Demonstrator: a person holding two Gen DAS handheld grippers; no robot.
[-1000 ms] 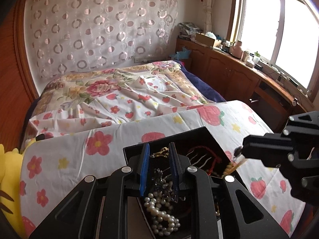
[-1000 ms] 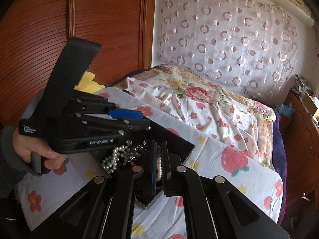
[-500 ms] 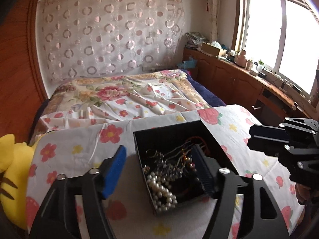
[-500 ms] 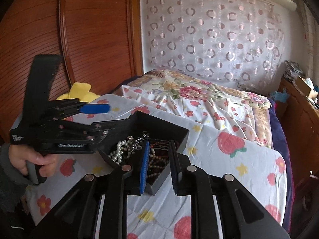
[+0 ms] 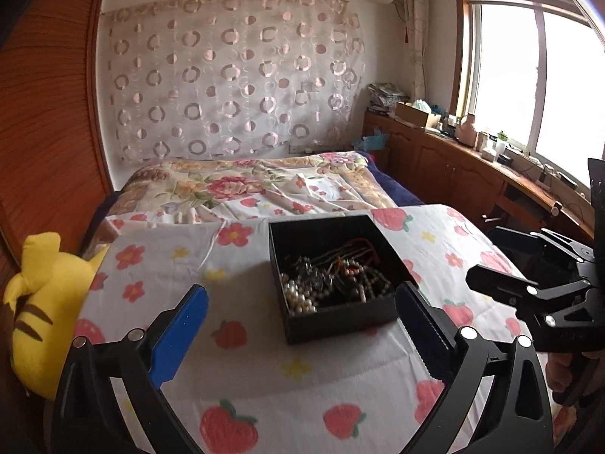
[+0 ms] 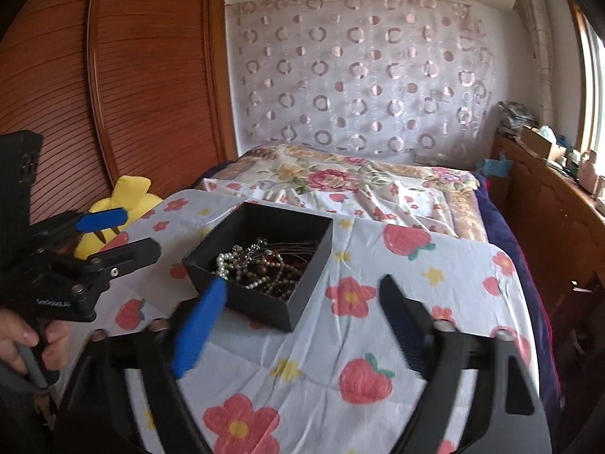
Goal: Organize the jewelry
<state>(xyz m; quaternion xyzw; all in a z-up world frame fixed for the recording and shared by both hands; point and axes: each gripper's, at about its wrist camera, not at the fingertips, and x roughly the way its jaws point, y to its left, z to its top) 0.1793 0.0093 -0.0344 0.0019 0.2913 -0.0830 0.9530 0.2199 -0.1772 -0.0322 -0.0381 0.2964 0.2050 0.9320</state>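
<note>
A black open box [image 5: 298,227] [image 6: 310,261] sits on the flowered sheet of the bed. It holds a tangle of jewelry: a white pearl string [image 5: 298,297] [image 6: 224,265], brown beads [image 5: 363,283] and a red cord [image 5: 355,246]. My left gripper [image 5: 300,302] is open and empty, drawn back in front of the box; it also shows in the right wrist view [image 6: 124,230]. My right gripper [image 6: 302,295] is open and empty, in front of the box; it also shows at the right of the left wrist view [image 5: 487,257].
A yellow plush toy [image 5: 41,302] [image 6: 121,196] lies at the bed's left edge by the wooden wardrobe [image 6: 113,75]. A wooden cabinet [image 5: 472,174] with clutter runs under the window on the right. The folded floral quilt [image 5: 245,185] lies behind the box.
Both grippers were shut over the box on jewelry; both have opened, let go and pulled back and up. The jewelry now lies in the box.
</note>
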